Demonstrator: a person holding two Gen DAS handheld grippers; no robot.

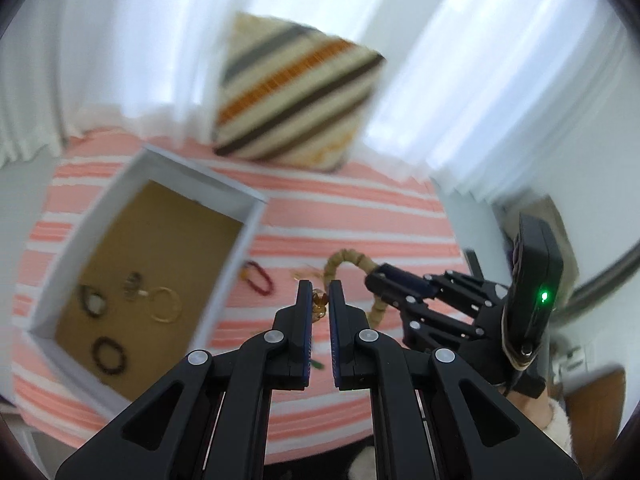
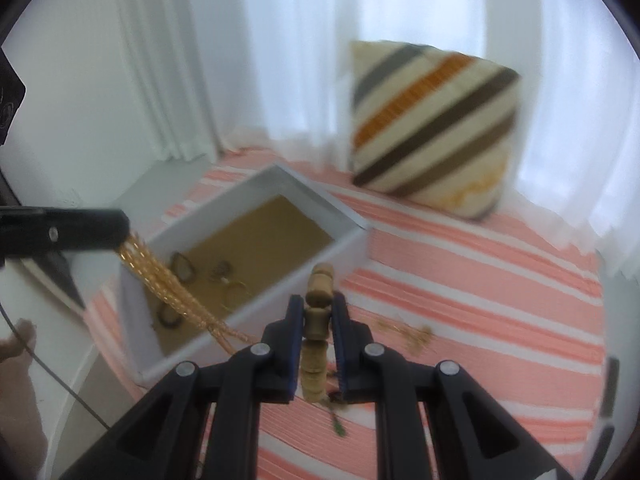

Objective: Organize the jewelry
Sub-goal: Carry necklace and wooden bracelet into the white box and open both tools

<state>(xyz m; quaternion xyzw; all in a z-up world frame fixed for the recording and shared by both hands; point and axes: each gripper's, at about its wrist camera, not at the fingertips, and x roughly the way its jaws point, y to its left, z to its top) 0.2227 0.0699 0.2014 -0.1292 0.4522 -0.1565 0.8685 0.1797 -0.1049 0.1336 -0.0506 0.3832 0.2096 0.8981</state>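
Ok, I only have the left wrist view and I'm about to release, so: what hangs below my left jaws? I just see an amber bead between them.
Observer: Several gold chain strands hang from the left gripper, slanting down across the white box.
Operator: Do they end inside it?
Observer: No, their lower ends cross the box's near wall and appear to reach the striped cloth.
Operator: And the right side?
Observer: The right gripper is shut on a wooden bead strand, whose top pokes past the jaws.
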